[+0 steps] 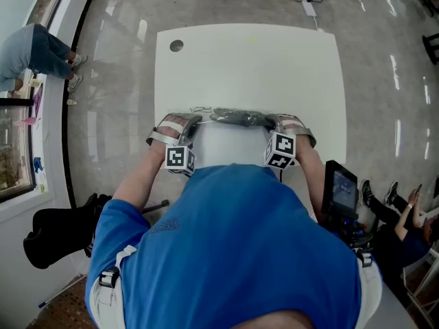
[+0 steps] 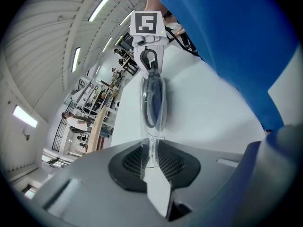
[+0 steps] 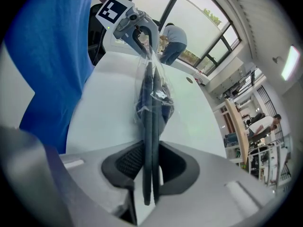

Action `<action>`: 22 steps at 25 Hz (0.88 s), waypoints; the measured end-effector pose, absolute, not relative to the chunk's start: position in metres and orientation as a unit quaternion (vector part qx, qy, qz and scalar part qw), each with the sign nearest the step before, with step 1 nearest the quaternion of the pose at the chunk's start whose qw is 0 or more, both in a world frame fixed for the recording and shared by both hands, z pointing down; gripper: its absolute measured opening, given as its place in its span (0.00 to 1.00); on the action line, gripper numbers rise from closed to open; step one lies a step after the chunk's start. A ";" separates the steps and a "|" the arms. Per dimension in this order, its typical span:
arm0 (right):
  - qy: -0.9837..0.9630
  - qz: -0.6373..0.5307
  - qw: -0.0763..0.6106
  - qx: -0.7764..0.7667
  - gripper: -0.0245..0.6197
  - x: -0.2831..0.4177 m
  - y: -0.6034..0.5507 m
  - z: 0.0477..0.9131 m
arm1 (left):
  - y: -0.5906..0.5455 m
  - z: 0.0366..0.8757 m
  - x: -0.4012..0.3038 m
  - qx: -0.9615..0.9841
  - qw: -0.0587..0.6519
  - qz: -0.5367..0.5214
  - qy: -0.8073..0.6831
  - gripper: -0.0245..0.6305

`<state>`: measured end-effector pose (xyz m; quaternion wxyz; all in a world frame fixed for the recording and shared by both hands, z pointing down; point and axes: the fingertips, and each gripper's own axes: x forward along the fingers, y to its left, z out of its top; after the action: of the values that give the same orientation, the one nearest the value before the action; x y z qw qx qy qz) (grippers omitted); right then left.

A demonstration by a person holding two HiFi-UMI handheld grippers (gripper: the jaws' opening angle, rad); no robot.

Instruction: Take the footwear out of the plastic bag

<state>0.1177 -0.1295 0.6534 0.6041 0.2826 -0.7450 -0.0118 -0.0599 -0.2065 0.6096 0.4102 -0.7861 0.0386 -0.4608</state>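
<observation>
A pair of dark flat footwear (image 1: 240, 118) in a clear plastic bag (image 2: 152, 126) hangs stretched between my two grippers, just over the near edge of the white table (image 1: 247, 60). My left gripper (image 2: 151, 157) is shut on the thin clear edge of the bag; in the head view the left gripper (image 1: 191, 123) sits at the bag's left end. My right gripper (image 3: 150, 174) is shut on the two dark soles (image 3: 151, 108), which stand edge-on between its pads; from above the right gripper (image 1: 278, 123) is at the bag's right end. Each gripper view shows the other gripper at the far end.
The table has a dark round hole (image 1: 176, 45) near its far left corner. A black bag (image 1: 58, 235) lies on the floor at left, and a small screen (image 1: 339, 190) stands at right. A person (image 1: 34, 50) bends by the window; others sit at right (image 1: 405, 211).
</observation>
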 end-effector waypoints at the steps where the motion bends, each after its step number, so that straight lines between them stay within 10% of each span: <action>1: -0.743 -0.007 0.605 0.288 0.16 0.120 -0.127 0.653 | -0.207 0.609 -0.062 -0.787 0.410 -0.460 0.039 0.10; 22: -0.707 0.065 0.588 0.388 0.16 0.171 -0.078 0.630 | -0.223 0.601 -0.070 -0.799 0.401 -0.435 0.105 0.05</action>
<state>0.1711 -0.0783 0.6298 0.5876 0.3884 -0.7068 0.0651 -0.0697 -0.2226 0.6014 0.4008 -0.7992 0.1047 -0.4355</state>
